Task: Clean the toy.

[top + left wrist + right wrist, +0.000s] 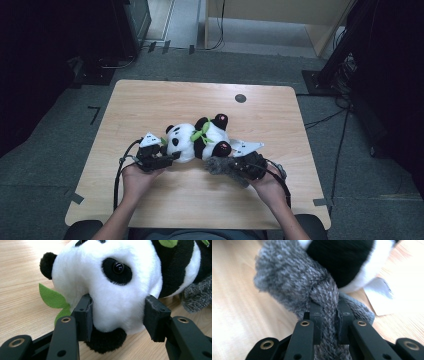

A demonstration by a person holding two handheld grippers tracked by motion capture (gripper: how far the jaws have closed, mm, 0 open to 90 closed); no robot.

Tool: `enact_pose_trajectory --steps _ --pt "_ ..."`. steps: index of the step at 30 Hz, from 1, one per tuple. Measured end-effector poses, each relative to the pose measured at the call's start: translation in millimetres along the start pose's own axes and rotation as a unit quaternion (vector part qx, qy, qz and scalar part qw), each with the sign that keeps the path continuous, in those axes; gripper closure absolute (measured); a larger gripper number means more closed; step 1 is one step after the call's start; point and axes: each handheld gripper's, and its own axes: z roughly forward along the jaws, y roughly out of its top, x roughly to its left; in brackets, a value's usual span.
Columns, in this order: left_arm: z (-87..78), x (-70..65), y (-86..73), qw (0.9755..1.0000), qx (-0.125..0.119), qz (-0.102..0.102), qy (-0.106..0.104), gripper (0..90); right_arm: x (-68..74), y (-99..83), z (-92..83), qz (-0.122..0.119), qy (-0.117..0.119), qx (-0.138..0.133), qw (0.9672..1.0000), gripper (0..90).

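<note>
My left claw (117, 315) clamps the panda (112, 285) by its muzzle; right claw (331, 326) pinches the grey scarf (294, 282). Panda lies lengthwise between them on the tabletop (150, 100), feet toward the right claw.

The plush panda (197, 140) and grey knitted sock (220, 165) block mid-table; bare wooden table (150, 100) lies free from nine through three o'clock.

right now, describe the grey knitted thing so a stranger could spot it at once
On the light wooden table, look near the person's edge for the panda plush lying on its side. The grey knitted cloth sits against the panda's lower end, pinched in the right tongs. It is the one fuzzy grey item, unlike the black-and-white toy.
</note>
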Motion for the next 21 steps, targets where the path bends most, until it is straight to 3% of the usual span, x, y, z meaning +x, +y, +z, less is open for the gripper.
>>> enact_pose_trajectory --steps 1,5,11,16,17,20,21 --pt "0.0 0.0 0.0 1.0000 0.000 0.000 0.000 47.6 0.0 0.0 0.0 0.000 0.000 0.000 1.0000 79.5" --pt "0.1 -0.6 0.1 1.0000 0.000 0.000 0.001 47.6 19.7 11.2 -0.2 -0.039 0.029 -0.001 0.9988 79.4" --pt "0.1 -0.5 0.4 1.0000 0.000 -0.001 0.001 47.6 44.0 33.5 13.4 -0.083 0.054 0.004 0.9950 79.4" --pt "0.0 -0.7 0.9 1.0000 0.001 -0.002 0.001 47.7 51.8 51.2 30.9 -0.101 0.067 0.005 0.9926 79.4" --pt "0.0 -0.7 1.1 1.0000 0.001 -0.003 0.001 47.7 56.0 61.7 42.3 -0.106 0.069 0.006 0.9919 79.4" --pt "-0.1 -0.7 1.2 1.0000 0.001 -0.004 0.001 47.7 59.2 69.5 52.0 -0.113 0.071 0.007 0.9910 79.5" --pt "-0.1 -0.7 1.3 1.0000 0.001 -0.004 0.001 47.7 63.2 76.9 64.1 -0.120 0.066 0.015 0.9905 79.4"
